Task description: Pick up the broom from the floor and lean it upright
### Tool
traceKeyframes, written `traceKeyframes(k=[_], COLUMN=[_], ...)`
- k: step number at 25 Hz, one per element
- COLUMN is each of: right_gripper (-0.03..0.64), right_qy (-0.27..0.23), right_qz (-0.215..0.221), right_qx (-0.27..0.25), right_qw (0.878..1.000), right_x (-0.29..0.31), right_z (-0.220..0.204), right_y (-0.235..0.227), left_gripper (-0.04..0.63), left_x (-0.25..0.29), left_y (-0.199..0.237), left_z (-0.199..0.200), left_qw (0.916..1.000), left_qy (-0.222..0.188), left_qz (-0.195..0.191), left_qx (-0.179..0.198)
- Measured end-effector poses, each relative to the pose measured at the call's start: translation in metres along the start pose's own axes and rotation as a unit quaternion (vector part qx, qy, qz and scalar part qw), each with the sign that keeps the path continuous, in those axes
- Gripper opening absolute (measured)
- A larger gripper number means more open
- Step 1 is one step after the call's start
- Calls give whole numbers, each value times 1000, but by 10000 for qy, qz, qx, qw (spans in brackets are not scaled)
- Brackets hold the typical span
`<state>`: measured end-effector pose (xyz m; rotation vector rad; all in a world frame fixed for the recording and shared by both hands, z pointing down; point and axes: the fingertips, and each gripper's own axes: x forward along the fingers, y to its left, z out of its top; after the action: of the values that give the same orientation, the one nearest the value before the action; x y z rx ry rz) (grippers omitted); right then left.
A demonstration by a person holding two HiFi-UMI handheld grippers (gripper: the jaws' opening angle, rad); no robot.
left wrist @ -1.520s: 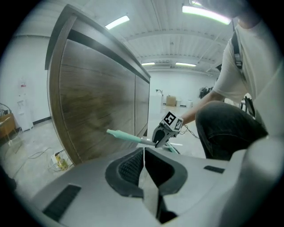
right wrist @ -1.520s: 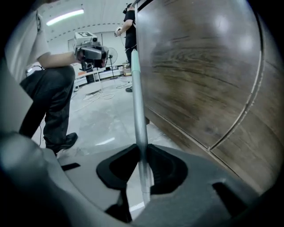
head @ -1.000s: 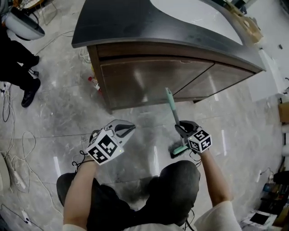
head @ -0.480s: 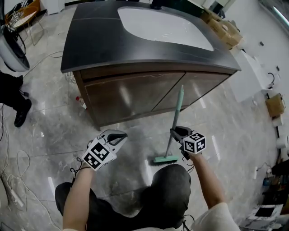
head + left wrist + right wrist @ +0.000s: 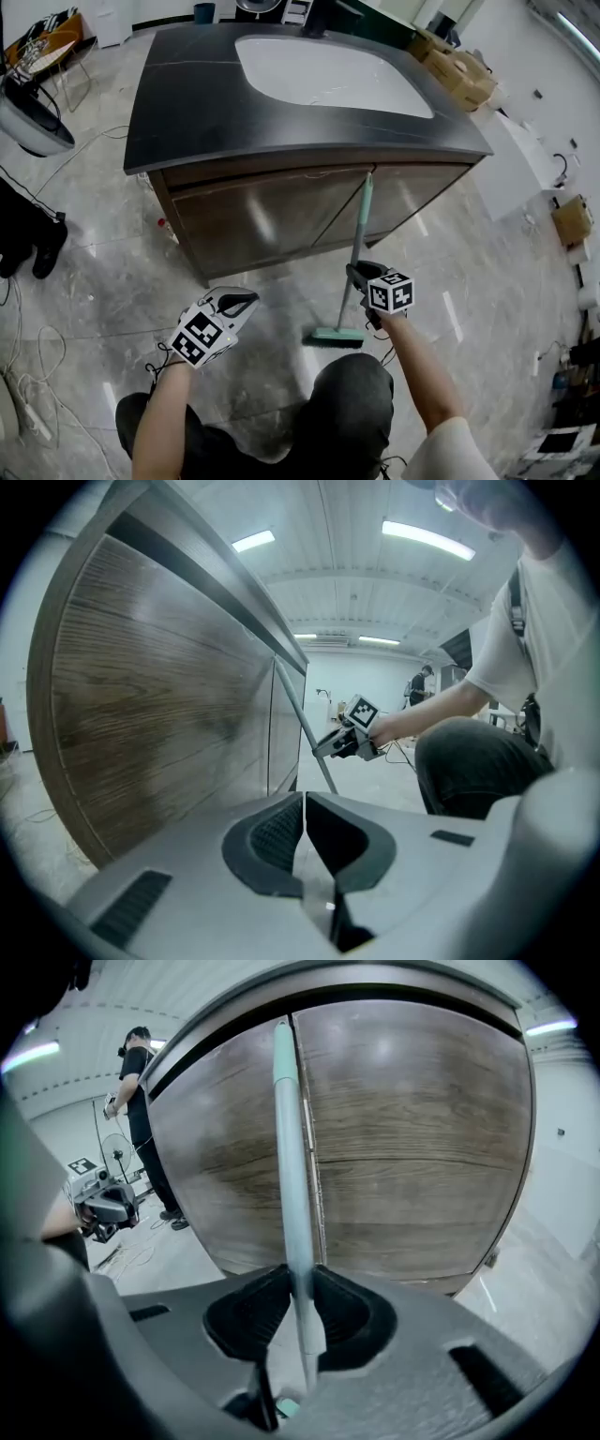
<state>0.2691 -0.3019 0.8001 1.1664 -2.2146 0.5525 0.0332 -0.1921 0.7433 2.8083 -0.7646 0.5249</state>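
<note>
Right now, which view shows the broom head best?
Head view: the broom head shows whole from above, below the right gripper. Right gripper view: mostly the handle clamped in its jaws, only what looks like a teal sliver of the head at the bottom. Left gripper view: just a stretch of handle, no head.

Broom [image 5: 357, 239] stands near upright on floor [image 5: 103, 272], in front of cabinet [image 5: 262, 211]. Head down, handle top at door seam, just under countertop [image 5: 178, 103] edge. Right claw [image 5: 354, 274] around lower handle, above the head. Left claw [image 5: 242, 302] left of broom, well apart, before left door. Basin [image 5: 328, 75] set in countertop. Boxes [image 5: 459, 67] behind-right of cabinet. Another person's feet [image 5: 45, 248] on floor, far left.
</note>
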Motion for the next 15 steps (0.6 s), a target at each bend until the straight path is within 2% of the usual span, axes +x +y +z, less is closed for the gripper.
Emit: traceKeyframes(k=[5,8,11,15], right_gripper=[81,83,80,81], right_qy=[-333,-371,-570,-806], right_qz=[-161,-279,-386,-836], right_qx=[284,251,296,561], right_qw=[9989,9986,9972,9916], right_x=[-9,-7,-11,-19], right_z=[2,4,5,6], right_y=[-9,-15,-17,-39], left_gripper=[11,11,11,11], left_x=[-1,4,9,13], left_y=[4,4,0,-3], left_z=[2,-2,6,6], left_qw=[10000,9999,9999,9999], left_qy=[-43,103,25,19], left_qz=[22,8,-73,-125], left_qx=[-56,24,63,65])
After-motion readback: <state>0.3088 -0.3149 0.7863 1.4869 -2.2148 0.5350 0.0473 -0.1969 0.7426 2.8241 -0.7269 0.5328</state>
